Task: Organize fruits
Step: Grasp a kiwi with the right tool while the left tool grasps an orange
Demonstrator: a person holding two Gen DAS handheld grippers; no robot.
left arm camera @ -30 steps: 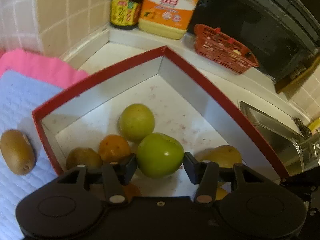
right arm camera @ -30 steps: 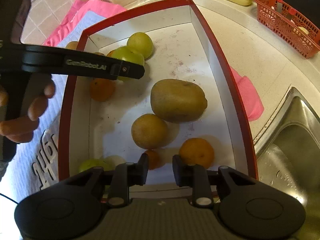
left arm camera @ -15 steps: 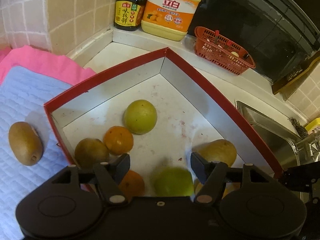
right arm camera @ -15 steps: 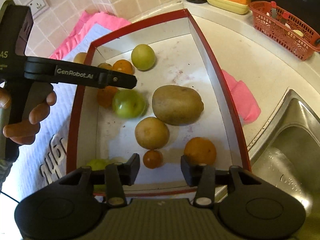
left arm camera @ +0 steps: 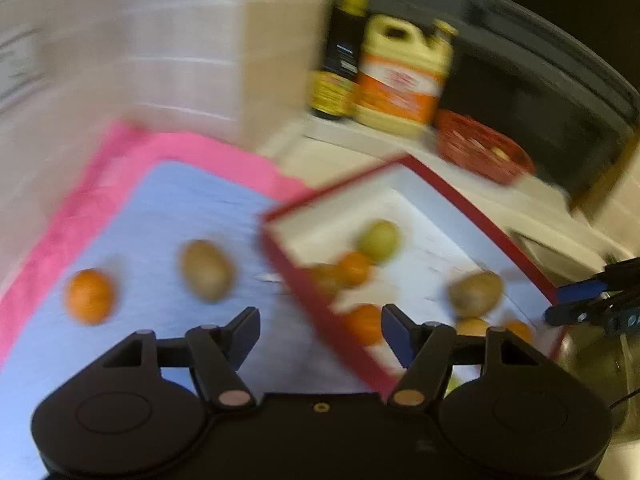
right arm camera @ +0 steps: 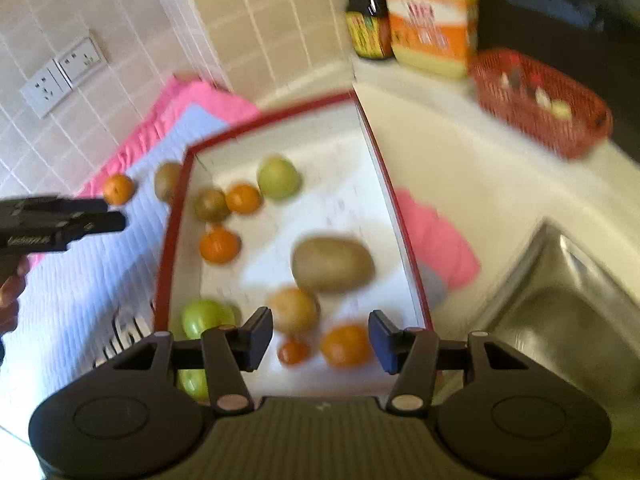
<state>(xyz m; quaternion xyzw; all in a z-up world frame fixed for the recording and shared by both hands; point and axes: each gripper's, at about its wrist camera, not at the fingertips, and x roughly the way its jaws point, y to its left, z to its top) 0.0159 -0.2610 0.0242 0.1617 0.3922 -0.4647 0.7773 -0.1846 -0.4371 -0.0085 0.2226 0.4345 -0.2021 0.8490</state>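
Note:
A red-rimmed white box [right arm camera: 378, 152] holds several fruits: a green apple [right arm camera: 204, 316], a large kiwi [right arm camera: 332, 264], oranges [right arm camera: 218, 245] and a pale green fruit [right arm camera: 278, 178]. The box also shows in the left wrist view [left arm camera: 472, 208]. On the blue mat [left arm camera: 160, 216] outside the box lie an orange [left arm camera: 89, 295] and a kiwi [left arm camera: 206, 270]. My left gripper [left arm camera: 320, 334] is open and empty, above the mat at the box's left rim. My right gripper [right arm camera: 320, 336] is open and empty over the box's near end. Both views are blurred.
A pink towel [left arm camera: 132, 148] lies under the mat. A dark sauce bottle [right arm camera: 366, 12], a yellow detergent jug [right arm camera: 434, 16] and a red basket [right arm camera: 540, 100] stand by the back wall. A steel sink [right arm camera: 560, 312] is at the right.
My left gripper let go of the green apple in the box, then swung left and back over the mat. My right gripper opened wider and pulled back a little.

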